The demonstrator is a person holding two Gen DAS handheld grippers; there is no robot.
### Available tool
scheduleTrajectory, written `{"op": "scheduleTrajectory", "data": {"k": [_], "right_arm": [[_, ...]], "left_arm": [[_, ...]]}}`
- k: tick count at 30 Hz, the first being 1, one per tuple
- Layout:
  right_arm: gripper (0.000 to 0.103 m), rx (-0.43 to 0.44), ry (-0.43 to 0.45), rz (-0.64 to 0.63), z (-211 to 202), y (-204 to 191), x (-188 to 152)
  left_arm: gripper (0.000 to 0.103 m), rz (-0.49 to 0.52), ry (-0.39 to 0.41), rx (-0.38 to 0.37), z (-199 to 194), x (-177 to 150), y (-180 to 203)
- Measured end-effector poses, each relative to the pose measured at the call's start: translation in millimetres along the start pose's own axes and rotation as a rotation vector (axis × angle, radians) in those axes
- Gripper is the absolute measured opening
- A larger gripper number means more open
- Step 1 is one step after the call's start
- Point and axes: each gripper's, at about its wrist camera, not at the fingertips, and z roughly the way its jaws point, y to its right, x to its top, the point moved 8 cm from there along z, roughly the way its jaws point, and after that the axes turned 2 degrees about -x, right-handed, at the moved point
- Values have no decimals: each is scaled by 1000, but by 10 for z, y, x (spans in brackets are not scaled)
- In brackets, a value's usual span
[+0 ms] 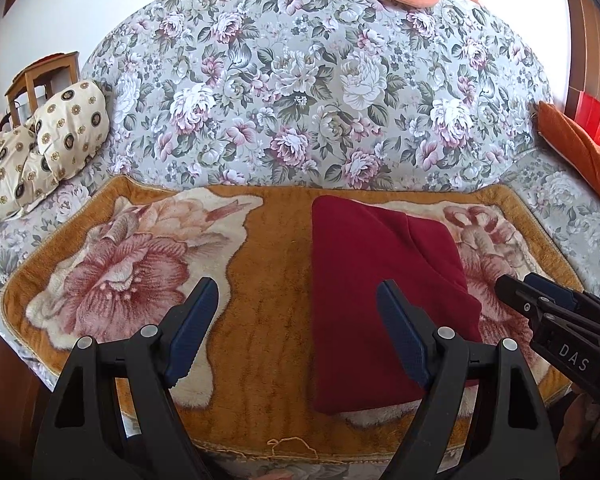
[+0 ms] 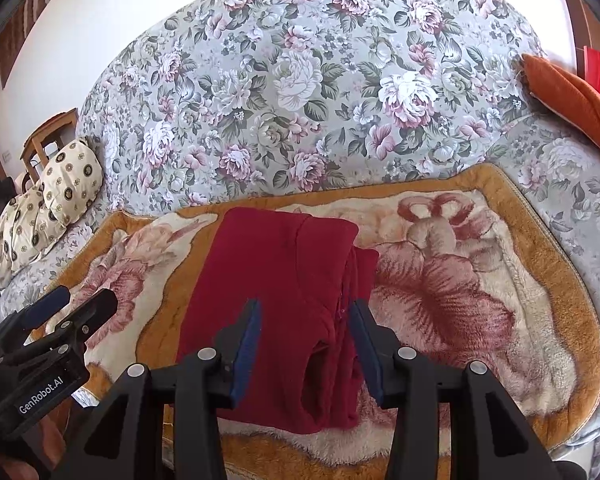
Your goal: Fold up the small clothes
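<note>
The folded dark-red knit garment (image 2: 284, 304) lies lengthwise on the flower-patterned plush blanket (image 2: 480, 312) directly ahead of the right tool (image 2: 305, 312) — half-spread, pinching nothing — while the left tool (image 1: 298, 300), spread wide, hangs beside it.

A plain dark red garment (image 2: 276, 304) lies on an ochre blanket (image 1: 260, 320) patterned with big pink and cream roses, the sofa (image 1: 300, 80) is grey-green with pink and white flowers, one cushion (image 1: 68, 128) is cream with dark medallions, another (image 2: 572, 96) is orange.
</note>
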Motion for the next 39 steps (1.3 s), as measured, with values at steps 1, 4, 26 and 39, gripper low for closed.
{"op": "scheduleTrajectory", "data": {"k": [1,4,26,39], "right_arm": [[44,-1,1,-2,-1,3,7],[44,1,-2,-1,11,-4,-2],[44,1,-12,5,54,6,-44],[44,1,-29,8,108,8,-96]], "left_arm": [[82,1,-1,0,-2,0,-5],[82,2,-2,-2,0,-6,1],[82,2,-13,-8,55,-30,50],[82,10,-1,-20,106,-37,111]]}}
